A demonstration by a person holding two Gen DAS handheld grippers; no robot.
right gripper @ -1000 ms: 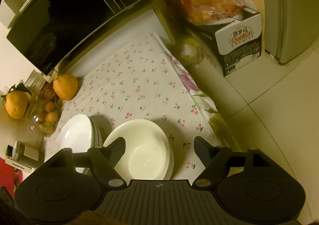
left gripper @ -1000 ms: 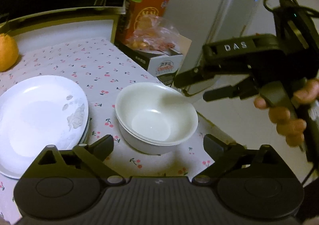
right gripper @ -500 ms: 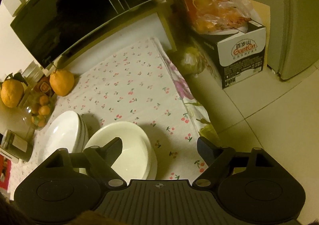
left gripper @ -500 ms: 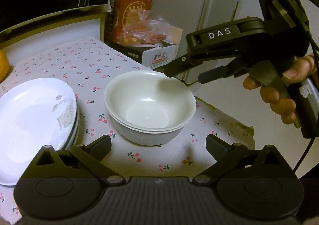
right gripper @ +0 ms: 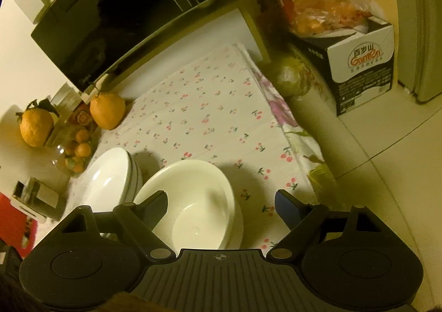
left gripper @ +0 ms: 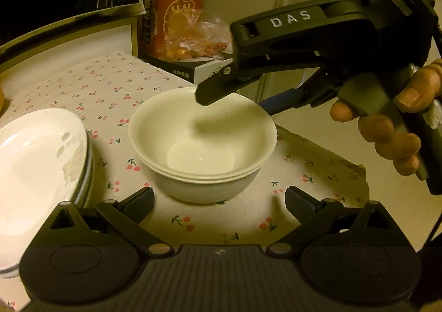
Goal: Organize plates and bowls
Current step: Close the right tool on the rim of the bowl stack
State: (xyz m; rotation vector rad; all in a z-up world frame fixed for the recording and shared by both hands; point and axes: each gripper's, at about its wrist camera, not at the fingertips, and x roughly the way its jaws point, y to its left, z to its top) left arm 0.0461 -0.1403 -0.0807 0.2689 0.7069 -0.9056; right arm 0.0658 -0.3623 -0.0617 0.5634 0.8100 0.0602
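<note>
Two or three white bowls (left gripper: 201,146) are nested in a stack on the cherry-print tablecloth (left gripper: 110,91). A stack of white plates (left gripper: 36,174) sits to their left. My left gripper (left gripper: 219,203) is open, its fingers wide apart just in front of the bowls. My right gripper (left gripper: 236,102), held by a person's hand (left gripper: 386,129), comes in from the right. It is open and straddles the far right rim without touching. In the right wrist view one finger of the right gripper (right gripper: 221,207) hangs over the inside of the bowls (right gripper: 193,207), the other outside. The plates (right gripper: 110,176) lie left.
A black microwave (right gripper: 110,22) stands at the back of the table. Oranges (right gripper: 107,110) and a jar of small fruit (right gripper: 74,151) are at the back left. A water carton (right gripper: 362,63) with a bag of fruit sits on the floor past the table's right edge (left gripper: 331,151).
The left gripper has sunk closer to the bowls. The right gripper has moved in over the bowls' far rim, and its jaws have opened a little wider.
</note>
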